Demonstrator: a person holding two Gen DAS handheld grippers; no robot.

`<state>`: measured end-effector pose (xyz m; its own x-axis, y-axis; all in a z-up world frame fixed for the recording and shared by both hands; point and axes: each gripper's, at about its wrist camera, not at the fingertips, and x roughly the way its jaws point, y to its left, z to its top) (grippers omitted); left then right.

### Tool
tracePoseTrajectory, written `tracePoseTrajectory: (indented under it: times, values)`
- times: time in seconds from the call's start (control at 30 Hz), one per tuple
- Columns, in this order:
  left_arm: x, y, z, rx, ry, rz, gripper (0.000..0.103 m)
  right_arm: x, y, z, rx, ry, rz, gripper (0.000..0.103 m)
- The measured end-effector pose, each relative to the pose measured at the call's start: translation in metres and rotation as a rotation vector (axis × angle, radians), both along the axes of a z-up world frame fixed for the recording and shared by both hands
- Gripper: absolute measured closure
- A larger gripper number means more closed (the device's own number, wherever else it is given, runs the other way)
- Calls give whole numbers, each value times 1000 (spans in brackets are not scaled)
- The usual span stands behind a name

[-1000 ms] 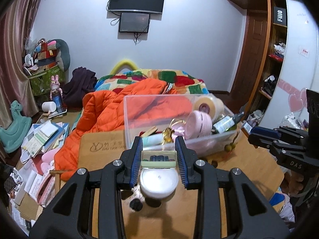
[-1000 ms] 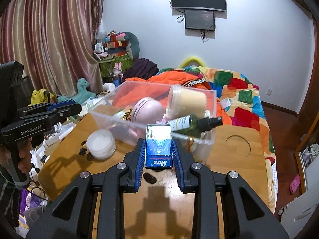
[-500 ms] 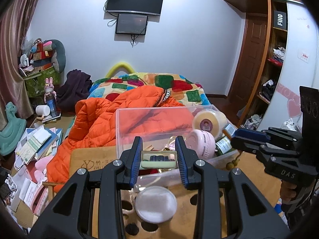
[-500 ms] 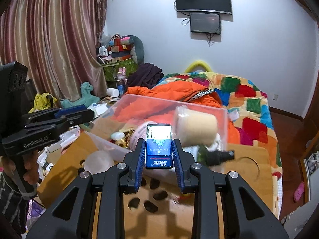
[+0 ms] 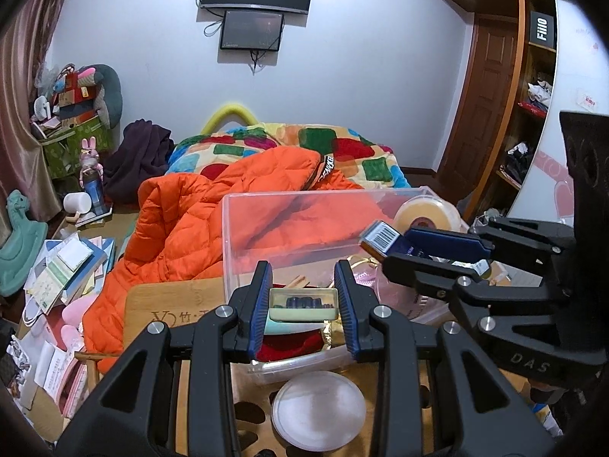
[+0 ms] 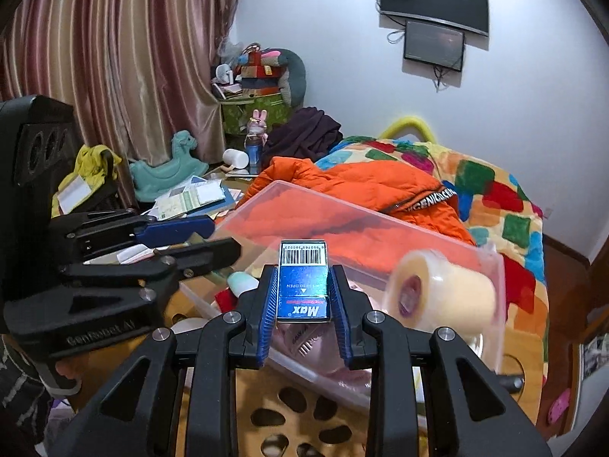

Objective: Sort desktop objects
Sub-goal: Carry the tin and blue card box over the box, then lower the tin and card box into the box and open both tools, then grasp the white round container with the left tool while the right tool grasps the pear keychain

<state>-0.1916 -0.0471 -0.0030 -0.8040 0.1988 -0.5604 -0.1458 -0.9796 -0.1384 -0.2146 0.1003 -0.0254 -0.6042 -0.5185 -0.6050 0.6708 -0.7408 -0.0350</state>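
My left gripper (image 5: 303, 301) is shut on a small green case (image 5: 303, 304) with dark items inside, held over the near edge of the clear plastic bin (image 5: 266, 205). My right gripper (image 6: 303, 297) is shut on a blue Max staple box (image 6: 303, 282) with a barcode end, held over the same bin (image 6: 342, 213). The right gripper with its box also shows in the left wrist view (image 5: 430, 247), and the left gripper shows in the right wrist view (image 6: 205, 240). The bin holds a tape roll (image 6: 441, 293), a pink round item and other small things.
A round white lidded jar (image 5: 319, 415) sits on the wooden table (image 5: 167, 304) in front of the bin. An orange jacket (image 5: 190, 228) and a patchwork bed (image 6: 487, 190) lie behind the table. Papers and toys cover the floor at left.
Both grippers have risen and moved forward over the bin with their loads. The right gripper has come close beside the left one. The white jar now lies below the left gripper.
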Motion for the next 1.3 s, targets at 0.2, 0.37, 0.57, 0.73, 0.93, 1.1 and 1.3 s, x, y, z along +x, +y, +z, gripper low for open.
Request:
tracePoseTrajectory:
  times: [0.2, 0.37, 0.57, 0.73, 0.93, 1.1, 1.3]
  values:
    - [-6, -1, -5, 10, -18, -1, 70, -2, -7, -3, 29, 22, 19, 78]
    - [-7, -4, -4, 27, -23, 2, 70, -5, -10, -3, 54, 35, 17, 78]
    - [0, -5, 6, 31, 4, 1, 70, -3, 0, 5, 27, 16, -5, 78]
    - [15, -4, 18, 21, 35, 3, 70, 8, 16, 19, -15, 28, -28, 73]
    - [34, 0, 25, -1, 54, 8, 62, 25, 44, 36, -54, 62, -86, 64]
    - [52, 3, 27, -13, 73, 20, 48, 36, 70, 43, -79, 76, -157, 50]
    - [70, 6, 24, -48, 81, 36, 38, 49, 93, 39, -85, 75, -213, 49]
